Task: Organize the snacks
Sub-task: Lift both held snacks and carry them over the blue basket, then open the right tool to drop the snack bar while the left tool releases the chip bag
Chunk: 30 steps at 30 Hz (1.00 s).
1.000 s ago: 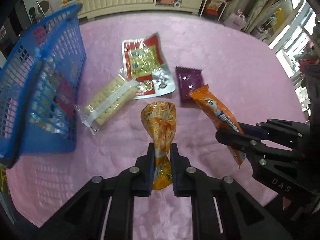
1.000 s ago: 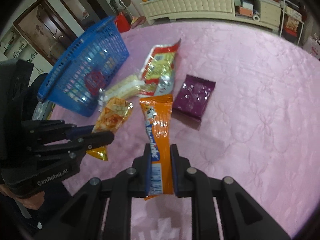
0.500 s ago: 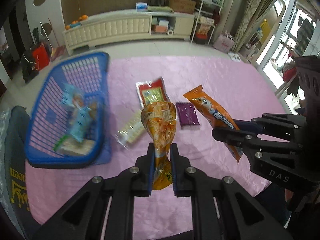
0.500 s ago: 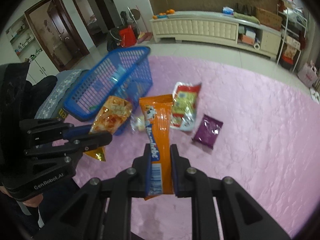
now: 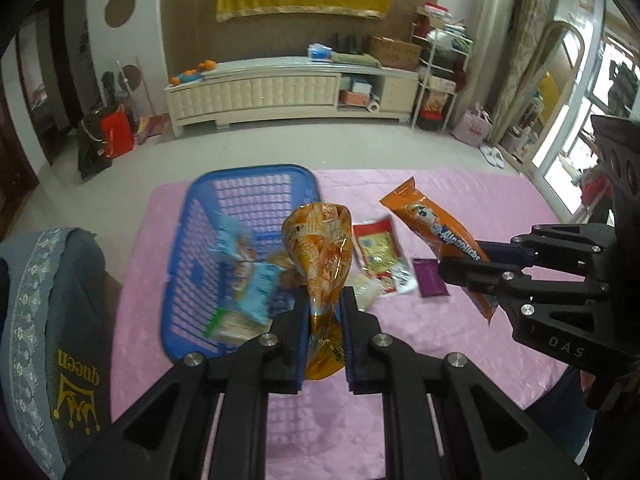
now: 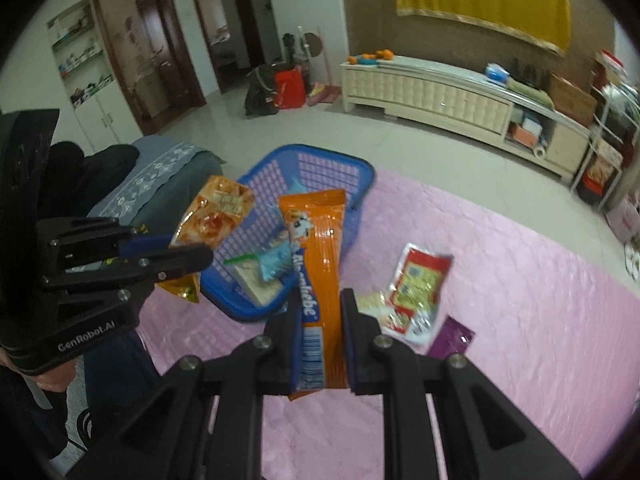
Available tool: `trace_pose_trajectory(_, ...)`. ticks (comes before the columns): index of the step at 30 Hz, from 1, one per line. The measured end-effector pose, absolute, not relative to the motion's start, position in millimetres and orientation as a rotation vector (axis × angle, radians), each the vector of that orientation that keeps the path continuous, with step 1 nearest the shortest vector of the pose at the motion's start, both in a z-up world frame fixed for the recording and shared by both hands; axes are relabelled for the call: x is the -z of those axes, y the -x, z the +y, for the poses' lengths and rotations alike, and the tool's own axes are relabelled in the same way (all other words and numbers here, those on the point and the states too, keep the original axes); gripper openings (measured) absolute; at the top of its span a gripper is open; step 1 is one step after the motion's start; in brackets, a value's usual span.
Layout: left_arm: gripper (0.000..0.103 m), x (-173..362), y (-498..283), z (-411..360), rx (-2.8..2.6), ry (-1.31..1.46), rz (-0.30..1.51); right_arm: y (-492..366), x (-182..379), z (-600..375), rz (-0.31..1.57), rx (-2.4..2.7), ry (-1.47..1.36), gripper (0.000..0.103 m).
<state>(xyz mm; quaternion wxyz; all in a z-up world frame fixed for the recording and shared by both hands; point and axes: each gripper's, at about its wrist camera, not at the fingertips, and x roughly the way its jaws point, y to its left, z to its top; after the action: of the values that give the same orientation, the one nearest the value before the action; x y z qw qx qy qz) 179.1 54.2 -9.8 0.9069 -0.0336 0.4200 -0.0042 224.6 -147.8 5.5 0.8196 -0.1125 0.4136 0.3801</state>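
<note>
Blue lattice basket [image 5: 256, 184], pink quilted cloth [image 5: 500, 208], orange packet [image 6: 320, 248], purple pouch [image 5: 430, 278]

Counts: 1 blue basket [image 5: 256, 184]; 2 held packs, orange-yellow snack bag [image 5: 318, 240] and long orange wafer pack [image 6: 320, 248]; 3 loose packs: red-and-white [image 5: 378, 248], purple [image 5: 430, 278], cracker [image 6: 370, 304].

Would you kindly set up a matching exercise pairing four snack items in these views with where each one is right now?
Things:
1. crinkly orange bag
2. long orange packet
3. purple packet
4. light blue packet

Places:
A. inside the blue basket
B. clamped in the right tool
C. lying on the pink cloth
D. clamped in the left tool

Pairs: 1-D, 2-B, 3-C, 4-A
</note>
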Motion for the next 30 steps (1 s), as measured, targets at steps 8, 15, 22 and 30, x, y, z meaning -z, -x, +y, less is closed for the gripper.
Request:
trace_pose_trajectory(8, 0.013, 13.9, -182.6, 102.5, -0.053, 0.119, 0.874, -235.2, 4.9, -91.3, 0.908, -0.872, 0.292, 0.021)
trace_pose_trajectory(15, 0.013, 28.0, -187.6, 130.5, -0.074, 0.159, 0.888, -238.9, 27.6, -52.6, 0.954, -0.892, 0.373, 0.021)
trace_pose_trajectory(22, 0.013, 45.3, -187.1, 144.1, -0.080, 0.198, 0.914, -244.0, 46.0, -29.8, 1.001, -0.861, 0.410, 0.021)
trace_pose_trajectory(30, 0.013, 46.4, -185.5, 149.6, -0.084, 0.214, 0.921, -246.4, 61.9, -13.5, 1.032, -0.778, 0.458, 0.023)
